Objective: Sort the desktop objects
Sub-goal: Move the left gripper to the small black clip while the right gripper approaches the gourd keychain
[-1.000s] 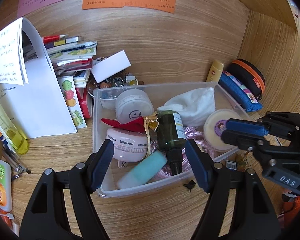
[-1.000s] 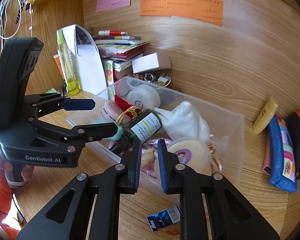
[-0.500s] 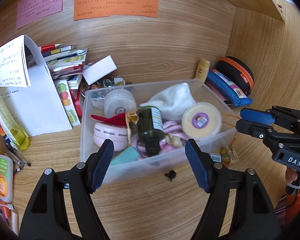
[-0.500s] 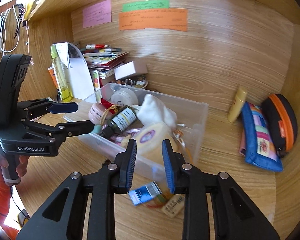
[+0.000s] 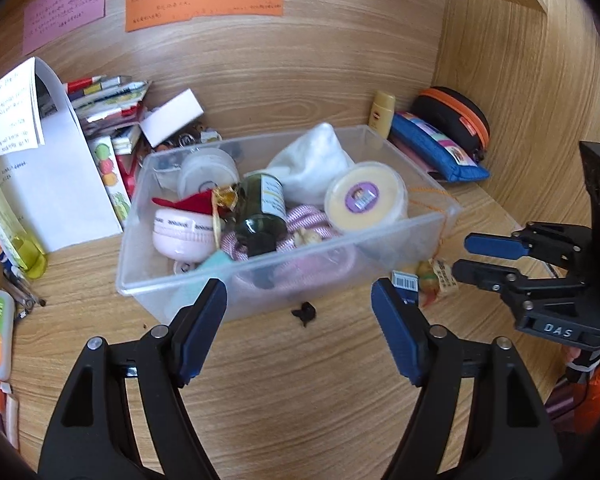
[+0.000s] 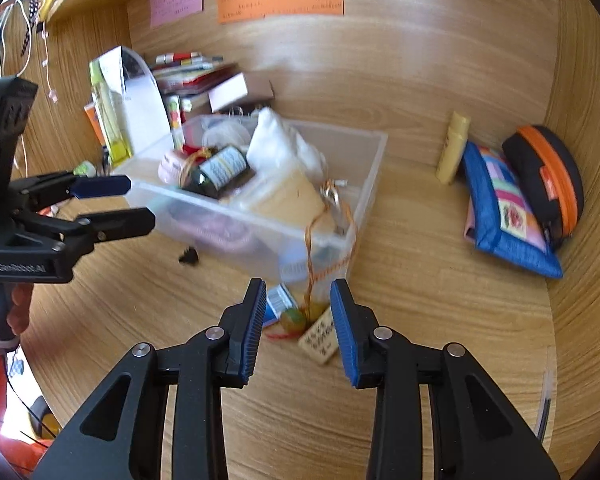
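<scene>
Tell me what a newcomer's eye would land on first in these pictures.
First, the clear plastic bin at the middle of the wooden desk, crammed with a dark green bottle, a white cloth and a round yellow tub. Next, the orange note on the back wall, and the blue pouch at the right.

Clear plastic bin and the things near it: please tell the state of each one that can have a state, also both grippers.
Clear plastic bin: lidless, full of items.
Green glass bottle: lying in the bin, cap on.
Round yellow tub: lid on, tilted.
Black case with orange zipper: zipped shut.
Left gripper: open, empty.
Right gripper: opening, empty, above the wooden tag.
</scene>
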Available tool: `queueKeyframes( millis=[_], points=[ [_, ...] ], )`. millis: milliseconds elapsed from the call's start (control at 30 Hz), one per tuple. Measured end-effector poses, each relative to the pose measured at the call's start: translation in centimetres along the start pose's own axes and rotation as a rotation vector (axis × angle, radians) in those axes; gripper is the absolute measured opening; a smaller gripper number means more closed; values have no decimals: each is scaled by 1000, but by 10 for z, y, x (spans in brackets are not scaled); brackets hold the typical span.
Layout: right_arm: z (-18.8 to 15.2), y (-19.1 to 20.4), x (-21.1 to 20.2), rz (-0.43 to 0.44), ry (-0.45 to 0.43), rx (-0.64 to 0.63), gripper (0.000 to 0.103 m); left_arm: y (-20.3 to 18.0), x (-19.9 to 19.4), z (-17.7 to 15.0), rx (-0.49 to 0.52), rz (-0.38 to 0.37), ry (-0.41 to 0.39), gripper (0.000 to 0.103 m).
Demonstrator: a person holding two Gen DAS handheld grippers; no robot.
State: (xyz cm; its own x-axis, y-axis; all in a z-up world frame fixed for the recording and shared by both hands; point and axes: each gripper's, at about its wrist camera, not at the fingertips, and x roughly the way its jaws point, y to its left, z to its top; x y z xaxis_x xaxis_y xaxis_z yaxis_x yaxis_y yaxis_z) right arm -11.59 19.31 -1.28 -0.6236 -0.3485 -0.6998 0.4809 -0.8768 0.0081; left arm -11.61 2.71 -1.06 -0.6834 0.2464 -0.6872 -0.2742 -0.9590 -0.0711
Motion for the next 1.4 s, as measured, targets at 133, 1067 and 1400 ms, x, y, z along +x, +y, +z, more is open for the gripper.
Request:
queueKeyframes(
  millis=[133, 1067, 1400],
  points=[
    [-6, -2, 10, 4, 35, -18, 30, -3, 12, -8, -2, 5, 40, 75],
    [-6, 9, 51, -18, 106, -94, 30, -8, 51, -19, -7, 9, 117, 59],
    [-5, 9, 51, 20, 102, -71, 19, -5, 56, -20, -48, 19, 125, 24]
  ],
)
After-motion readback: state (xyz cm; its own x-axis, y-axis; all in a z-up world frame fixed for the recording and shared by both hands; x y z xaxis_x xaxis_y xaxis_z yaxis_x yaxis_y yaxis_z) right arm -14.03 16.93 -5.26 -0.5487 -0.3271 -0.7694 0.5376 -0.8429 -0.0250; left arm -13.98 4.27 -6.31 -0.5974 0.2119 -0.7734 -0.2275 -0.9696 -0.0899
